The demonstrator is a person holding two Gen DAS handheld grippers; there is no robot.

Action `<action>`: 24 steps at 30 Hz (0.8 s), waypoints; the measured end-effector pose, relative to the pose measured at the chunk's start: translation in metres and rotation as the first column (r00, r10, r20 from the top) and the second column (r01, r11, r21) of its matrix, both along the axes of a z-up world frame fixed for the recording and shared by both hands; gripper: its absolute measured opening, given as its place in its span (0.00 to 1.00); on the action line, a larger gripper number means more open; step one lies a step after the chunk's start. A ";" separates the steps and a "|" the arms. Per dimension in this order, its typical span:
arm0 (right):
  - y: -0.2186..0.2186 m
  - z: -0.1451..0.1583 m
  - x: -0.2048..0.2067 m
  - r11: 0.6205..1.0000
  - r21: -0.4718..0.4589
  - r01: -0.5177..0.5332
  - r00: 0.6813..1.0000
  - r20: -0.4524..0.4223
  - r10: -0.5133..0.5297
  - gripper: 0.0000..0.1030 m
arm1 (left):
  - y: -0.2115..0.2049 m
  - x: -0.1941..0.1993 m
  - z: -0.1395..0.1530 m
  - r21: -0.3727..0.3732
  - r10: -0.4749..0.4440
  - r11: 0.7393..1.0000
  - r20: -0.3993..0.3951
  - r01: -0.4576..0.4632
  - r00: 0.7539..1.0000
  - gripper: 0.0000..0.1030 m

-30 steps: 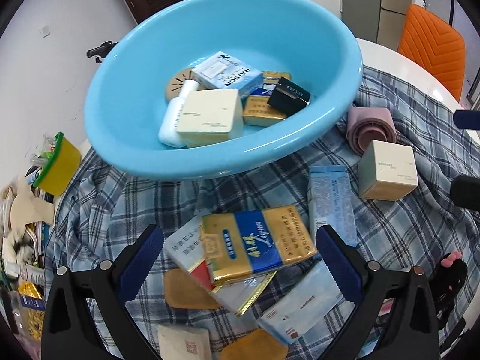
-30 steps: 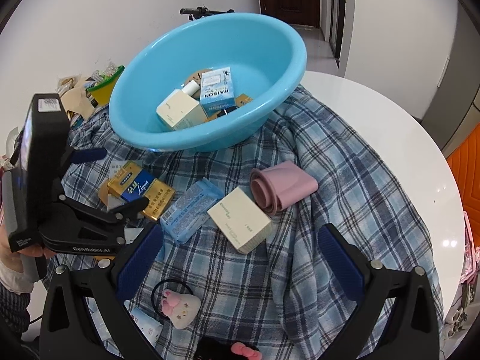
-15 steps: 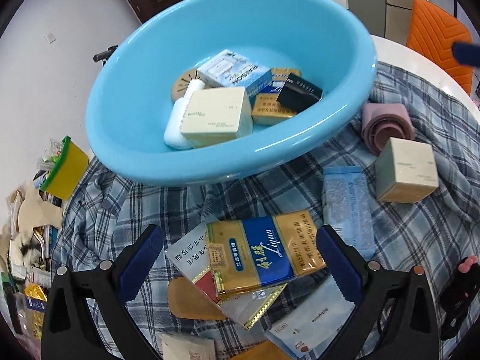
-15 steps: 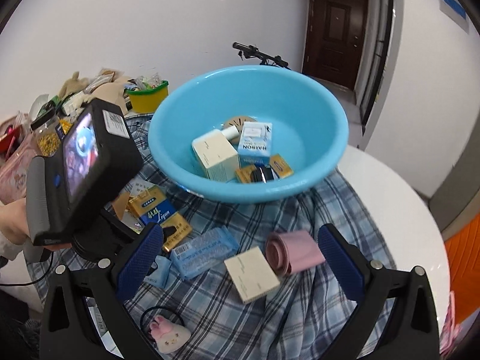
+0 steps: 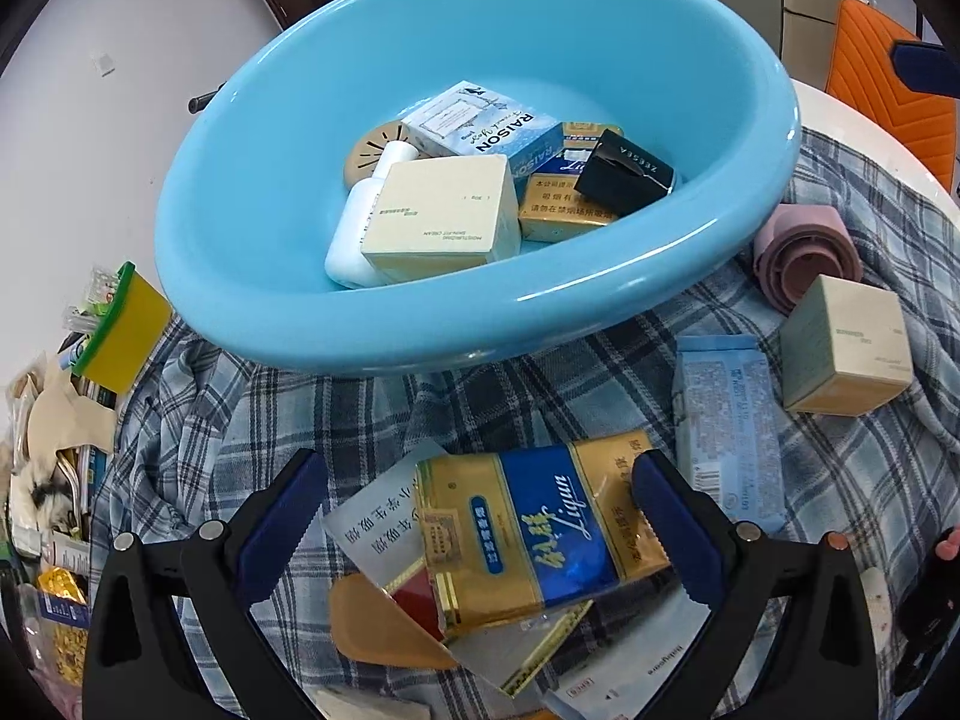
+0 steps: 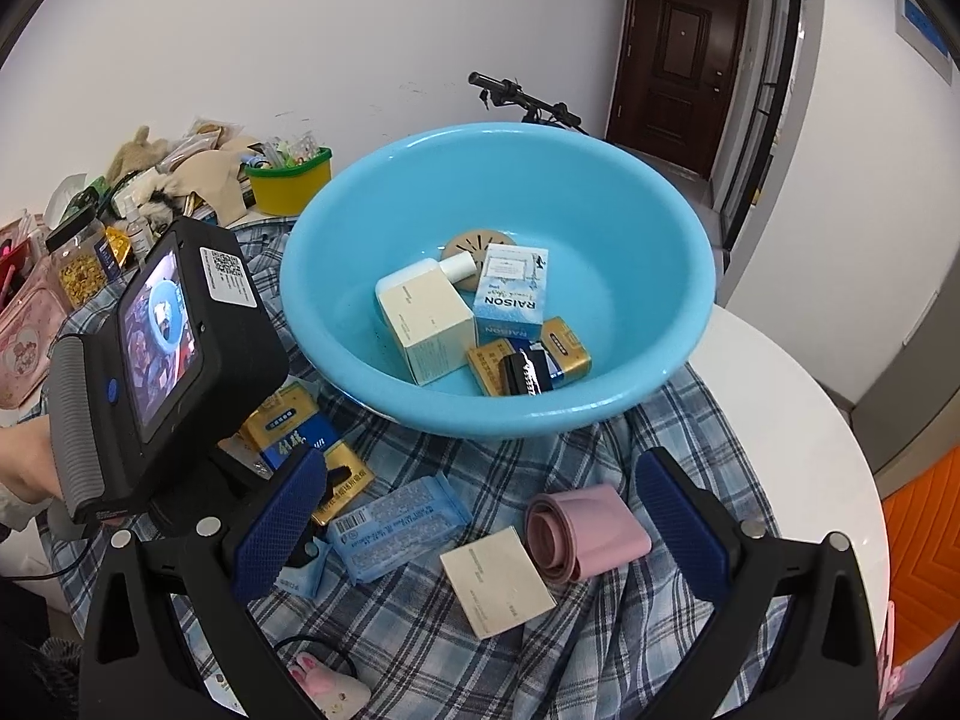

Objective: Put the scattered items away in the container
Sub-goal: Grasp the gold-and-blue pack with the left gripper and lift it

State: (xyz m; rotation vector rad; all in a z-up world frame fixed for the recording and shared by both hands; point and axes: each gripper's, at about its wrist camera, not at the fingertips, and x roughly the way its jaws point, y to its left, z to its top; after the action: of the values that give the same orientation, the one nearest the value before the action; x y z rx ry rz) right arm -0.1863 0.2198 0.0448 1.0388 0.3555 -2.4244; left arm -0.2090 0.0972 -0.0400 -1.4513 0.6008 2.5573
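A light blue basin (image 5: 288, 276) stands on the plaid cloth and holds several boxes and a white bottle (image 5: 354, 228). My left gripper (image 5: 480, 522) is open low over a gold and blue carton (image 5: 540, 534), which lies between the fingers, close to the right one. In the right wrist view my right gripper (image 6: 480, 522) hangs open above a cream box (image 6: 498, 579), a pink roll (image 6: 585, 531) and a blue tissue pack (image 6: 396, 522). The basin (image 6: 600, 414) lies beyond them.
The plaid cloth (image 6: 678, 420) covers a round white table (image 6: 798, 420). Flat packets (image 5: 372, 528) lie under the carton. A yellow tub (image 6: 288, 186) and clutter crowd the far left. A pink-eared hair tie (image 6: 324, 684) lies near the front edge. An orange chair (image 5: 888, 72) stands to the right.
My left gripper has come down closer to the gold and blue carton. My right gripper has risen and tilted up, so the basin and the room now fill more of its view.
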 end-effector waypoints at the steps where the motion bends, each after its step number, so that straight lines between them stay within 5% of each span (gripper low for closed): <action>1: 0.002 -0.001 0.000 1.000 -0.001 0.003 1.000 0.003 -0.003 1.00 | 0.002 0.001 -0.001 -0.008 -0.011 1.000 -0.006 0.011 1.000 1.00; 14: 0.017 -0.024 0.003 0.999 0.003 0.041 0.997 0.061 -0.041 1.00 | 0.038 0.023 -0.023 -0.265 -0.141 0.956 -0.025 0.130 0.990 1.00; 19: 0.024 -0.028 0.004 0.998 0.008 0.062 0.995 0.072 -0.063 1.00 | 0.032 0.017 -0.021 -0.209 -0.121 0.971 -0.013 0.115 0.993 1.00; 24: 0.029 -0.028 0.006 0.996 -0.002 0.086 0.993 0.076 -0.085 1.00 | 0.016 0.015 -0.017 -0.111 -0.084 0.990 0.022 0.086 0.996 0.71</action>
State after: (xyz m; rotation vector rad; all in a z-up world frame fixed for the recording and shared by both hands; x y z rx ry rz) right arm -0.1805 0.2485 0.0163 1.1624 0.2836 -2.4511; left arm -0.1936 0.1136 -0.0565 -1.4463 0.7970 2.4802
